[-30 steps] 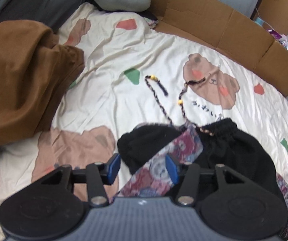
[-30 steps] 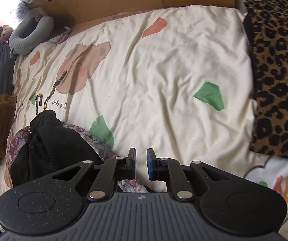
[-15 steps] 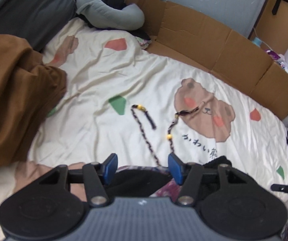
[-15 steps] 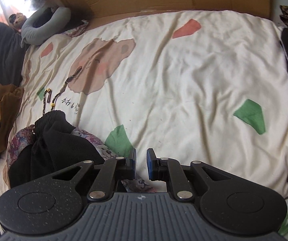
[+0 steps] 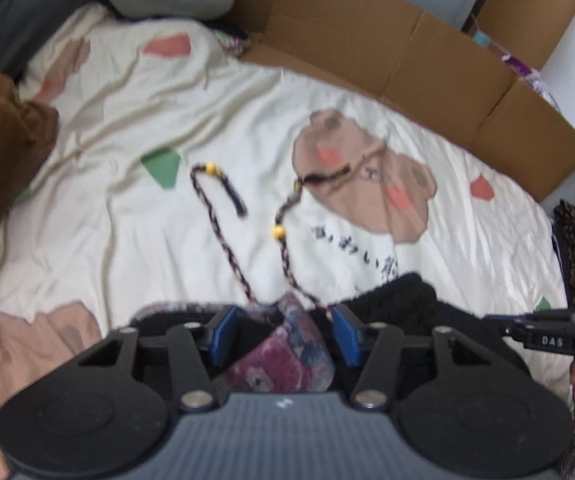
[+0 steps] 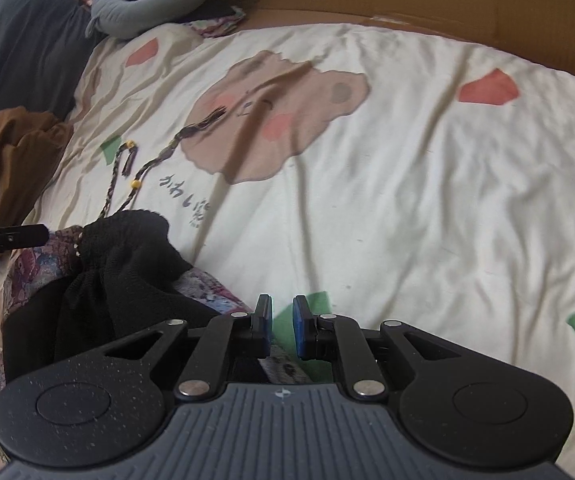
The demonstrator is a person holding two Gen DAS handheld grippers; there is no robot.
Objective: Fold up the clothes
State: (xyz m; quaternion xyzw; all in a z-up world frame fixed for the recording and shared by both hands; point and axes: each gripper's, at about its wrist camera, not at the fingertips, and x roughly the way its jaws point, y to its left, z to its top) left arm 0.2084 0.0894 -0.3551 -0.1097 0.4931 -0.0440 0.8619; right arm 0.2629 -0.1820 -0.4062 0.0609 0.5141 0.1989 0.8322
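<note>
Both hand-held grippers are hovering: my left hand-held gripper (image 5: 279,334) is closing around the patterned garment (image 5: 287,356), not yet pinching it; my right hand-held gripper (image 6: 282,326), nearly closed and empty, is sitting just beside its edge.

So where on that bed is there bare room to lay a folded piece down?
The widest bare stretch of sheet lies between the bear print and the cardboard. It is crowded near the black garment, its cords, and the brown pile.

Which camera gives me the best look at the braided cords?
The left wrist view: both braided cords run up its middle, yellow beads clear. The right wrist view shows them small, off to the left, beyond the black garment.
</note>
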